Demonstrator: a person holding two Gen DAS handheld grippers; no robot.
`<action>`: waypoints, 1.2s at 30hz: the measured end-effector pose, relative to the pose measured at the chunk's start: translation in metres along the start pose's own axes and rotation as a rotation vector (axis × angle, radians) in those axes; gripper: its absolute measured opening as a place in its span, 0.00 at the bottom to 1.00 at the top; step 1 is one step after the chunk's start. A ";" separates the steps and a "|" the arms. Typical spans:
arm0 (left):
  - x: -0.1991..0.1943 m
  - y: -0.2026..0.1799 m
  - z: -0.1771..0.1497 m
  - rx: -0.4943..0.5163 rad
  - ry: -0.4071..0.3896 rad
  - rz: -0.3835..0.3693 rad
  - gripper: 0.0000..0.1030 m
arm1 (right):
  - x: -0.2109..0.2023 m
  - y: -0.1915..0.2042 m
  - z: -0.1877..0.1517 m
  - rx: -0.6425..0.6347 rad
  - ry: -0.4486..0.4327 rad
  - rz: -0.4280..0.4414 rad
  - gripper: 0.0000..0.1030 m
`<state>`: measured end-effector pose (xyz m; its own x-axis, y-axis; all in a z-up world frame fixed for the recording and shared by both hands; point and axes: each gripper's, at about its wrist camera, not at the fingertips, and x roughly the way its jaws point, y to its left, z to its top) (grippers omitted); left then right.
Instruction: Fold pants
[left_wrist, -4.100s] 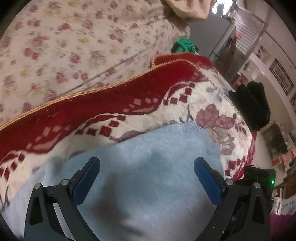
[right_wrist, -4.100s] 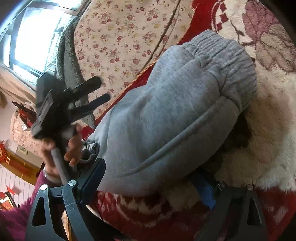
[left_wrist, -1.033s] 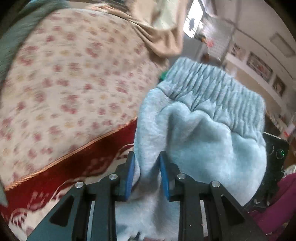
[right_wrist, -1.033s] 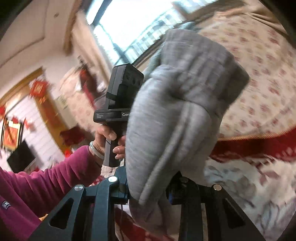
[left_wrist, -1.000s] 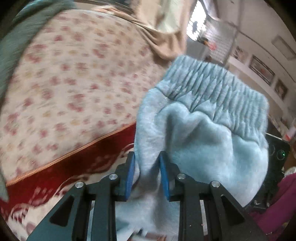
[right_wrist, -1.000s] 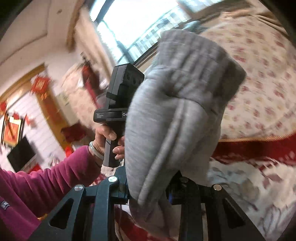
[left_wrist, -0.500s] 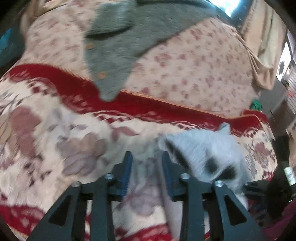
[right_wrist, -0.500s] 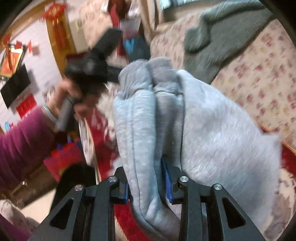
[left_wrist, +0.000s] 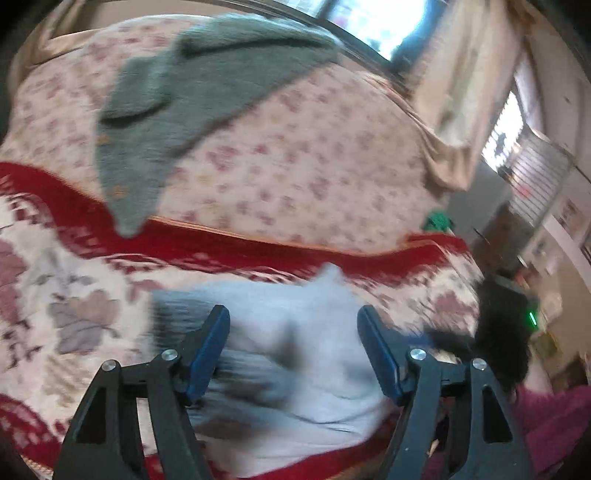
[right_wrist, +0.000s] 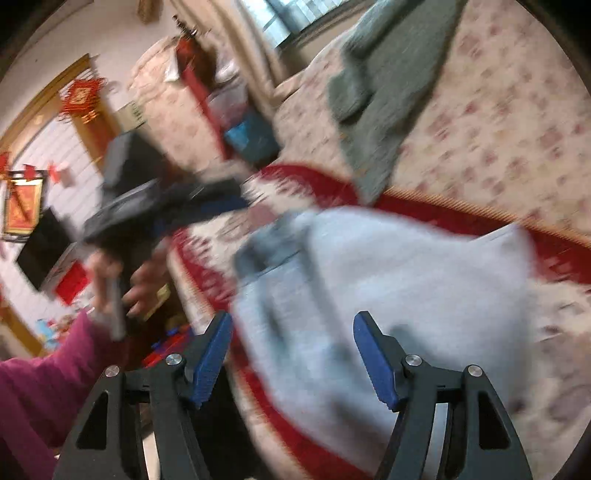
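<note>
The grey sweatpants (left_wrist: 291, 354) lie in a folded bundle on the red and cream patterned blanket (left_wrist: 74, 295); they also show in the right wrist view (right_wrist: 388, 295). Both views are motion-blurred. My left gripper (left_wrist: 293, 350) is open, its blue fingers spread just above the bundle. My right gripper (right_wrist: 291, 350) is open over the bundle's near edge. The left gripper's body and the hand holding it show in the right wrist view (right_wrist: 147, 206). The right gripper's body shows at the left wrist view's right edge (left_wrist: 506, 325).
A floral-covered sofa back (left_wrist: 295, 147) rises behind the blanket, with a grey-green knitted garment (left_wrist: 177, 92) draped over it. A green item (left_wrist: 437, 221) sits at the sofa's far end. Room furniture and red decorations (right_wrist: 81, 96) are off to the left.
Both grippers were shut on the lifted pants a second ago. They have swung down, laid the bundle on the blanket and opened, letting it go.
</note>
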<state>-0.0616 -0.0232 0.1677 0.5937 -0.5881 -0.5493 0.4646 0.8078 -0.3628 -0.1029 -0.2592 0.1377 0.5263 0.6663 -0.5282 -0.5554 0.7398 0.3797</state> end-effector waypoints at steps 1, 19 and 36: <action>0.008 -0.010 -0.002 0.021 0.013 0.001 0.69 | -0.002 -0.005 0.003 0.003 -0.003 -0.037 0.71; 0.037 0.017 -0.091 -0.076 0.087 0.071 0.69 | 0.088 -0.081 0.031 0.027 0.094 -0.382 0.75; 0.009 0.004 -0.101 -0.069 0.019 0.153 0.70 | 0.022 -0.055 -0.015 0.047 0.106 -0.282 0.80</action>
<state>-0.1206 -0.0211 0.0849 0.6411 -0.4573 -0.6163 0.3227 0.8892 -0.3242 -0.0705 -0.2863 0.0940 0.5841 0.4219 -0.6935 -0.3652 0.8995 0.2396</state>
